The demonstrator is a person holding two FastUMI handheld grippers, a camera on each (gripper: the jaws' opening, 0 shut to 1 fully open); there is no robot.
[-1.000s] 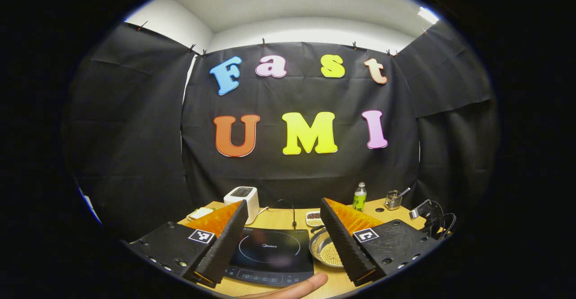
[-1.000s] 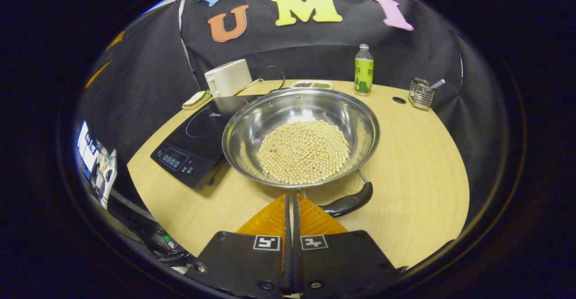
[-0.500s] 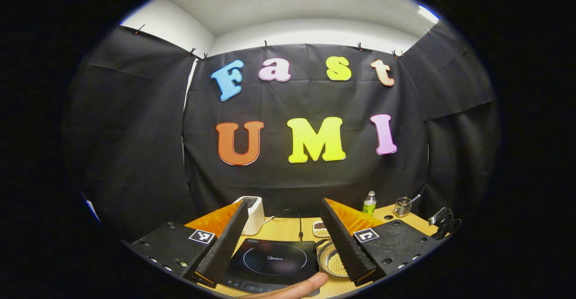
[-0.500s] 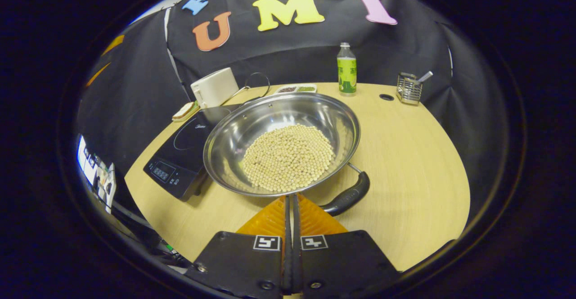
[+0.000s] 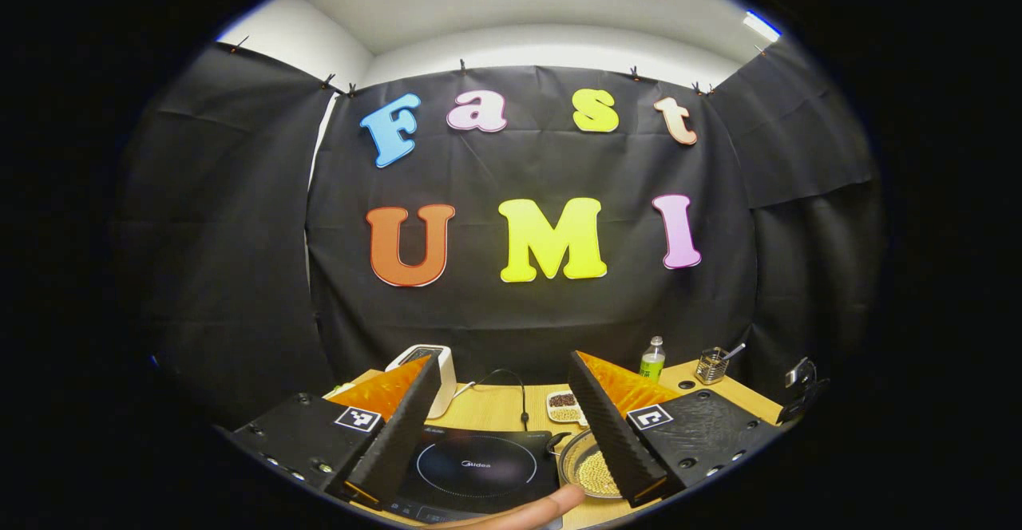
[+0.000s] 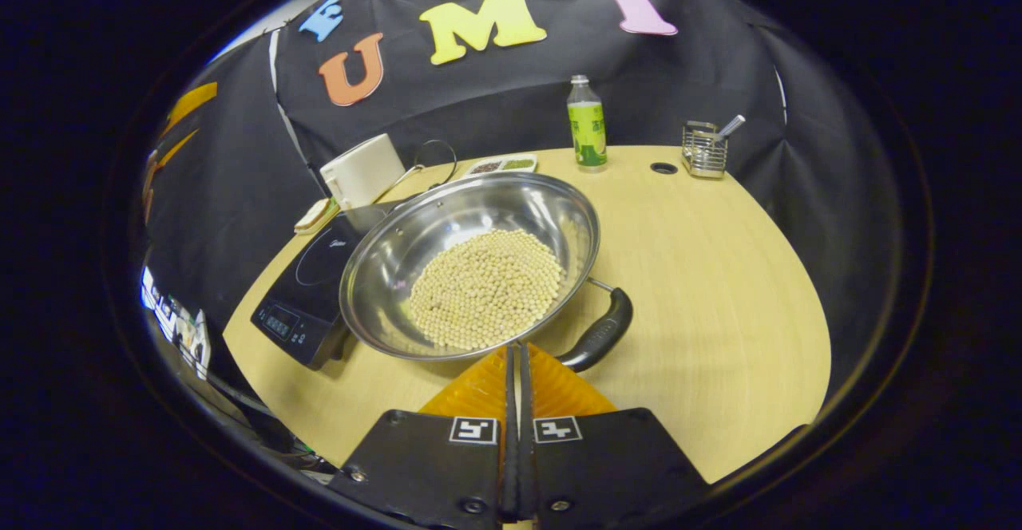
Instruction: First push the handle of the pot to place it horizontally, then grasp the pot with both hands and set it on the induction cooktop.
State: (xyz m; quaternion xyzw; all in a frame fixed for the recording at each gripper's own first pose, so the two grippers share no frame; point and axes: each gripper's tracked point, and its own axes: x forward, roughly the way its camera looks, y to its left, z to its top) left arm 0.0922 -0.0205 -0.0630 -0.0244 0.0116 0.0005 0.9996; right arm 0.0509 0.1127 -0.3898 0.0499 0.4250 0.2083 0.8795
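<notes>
We see the counter [image 6: 718, 290] w/ the induction cooktop [image 6: 307, 290] at its left. The pot [image 6: 471, 259], full of pale beans [image 6: 487, 286], sits just right of the cooktop, its left edge overlapping it; handle [image 6: 599, 338] points near-right. Right gripper [image 6: 516, 354] has fingers pressed together, holding nothing, tips at the pot's near rim. Left gripper [image 5: 503, 426] is wide open, empty, above the cooktop [image 5: 479, 466].

Left gripper view: the ribbed finger [image 5: 611, 438] hides most of the shallow steel pot of pale beans [image 5: 581, 466]; its handle is unseen.
</notes>
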